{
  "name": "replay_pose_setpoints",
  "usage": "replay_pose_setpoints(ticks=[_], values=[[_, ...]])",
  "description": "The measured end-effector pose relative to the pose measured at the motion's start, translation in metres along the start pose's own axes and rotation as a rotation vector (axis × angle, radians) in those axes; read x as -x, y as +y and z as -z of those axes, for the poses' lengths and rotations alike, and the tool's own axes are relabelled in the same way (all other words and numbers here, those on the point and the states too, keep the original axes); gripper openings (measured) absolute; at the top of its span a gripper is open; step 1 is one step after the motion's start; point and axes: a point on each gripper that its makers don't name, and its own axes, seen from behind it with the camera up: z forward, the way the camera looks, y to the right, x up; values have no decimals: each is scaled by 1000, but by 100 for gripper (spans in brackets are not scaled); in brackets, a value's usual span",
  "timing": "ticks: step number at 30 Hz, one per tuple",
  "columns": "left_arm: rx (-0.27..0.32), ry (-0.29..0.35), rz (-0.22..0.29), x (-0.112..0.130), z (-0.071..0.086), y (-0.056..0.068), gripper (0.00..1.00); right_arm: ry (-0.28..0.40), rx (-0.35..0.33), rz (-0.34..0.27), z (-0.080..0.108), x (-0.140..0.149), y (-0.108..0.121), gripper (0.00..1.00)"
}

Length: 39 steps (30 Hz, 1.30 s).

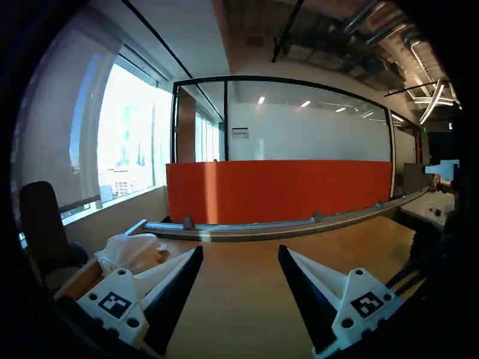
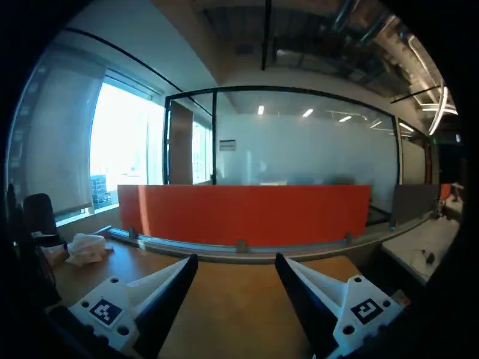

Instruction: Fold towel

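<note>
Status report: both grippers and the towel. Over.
Left gripper open, empty, over the desk. Right gripper open, empty. Towel crumpled at desk end by the window, untouched. Orange divider behind, out of the path.

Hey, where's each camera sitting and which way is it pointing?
Left gripper view: rides on the left claw, low over the wooden desk, facing the orange divider; its open fingers show, the crumpled towel by the left one.
Right gripper view: rides on the right claw, facing the same divider; its open fingers show, the towel farther off left.
Both share desk, divider, towel.
</note>
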Motion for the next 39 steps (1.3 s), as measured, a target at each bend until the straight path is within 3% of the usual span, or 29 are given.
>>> replay_pose_setpoints(ticks=[5, 11, 26, 39], values=[[-3, 30, -24, 10, 2, 1, 93, -3, -7, -14, -1, 0, -8, 100], [-24, 57, -34, 30, 6, -8, 93, 2, 2, -32, -3, 6, -15, 100], [-63, 82, -17, 107, 8, -20, 93, 8, -12, -34, -14, 38, -39, 100], [-60, 91, 1, 150, 0, -16, 93, 8, -34, -13, -18, 65, -49, 100]])
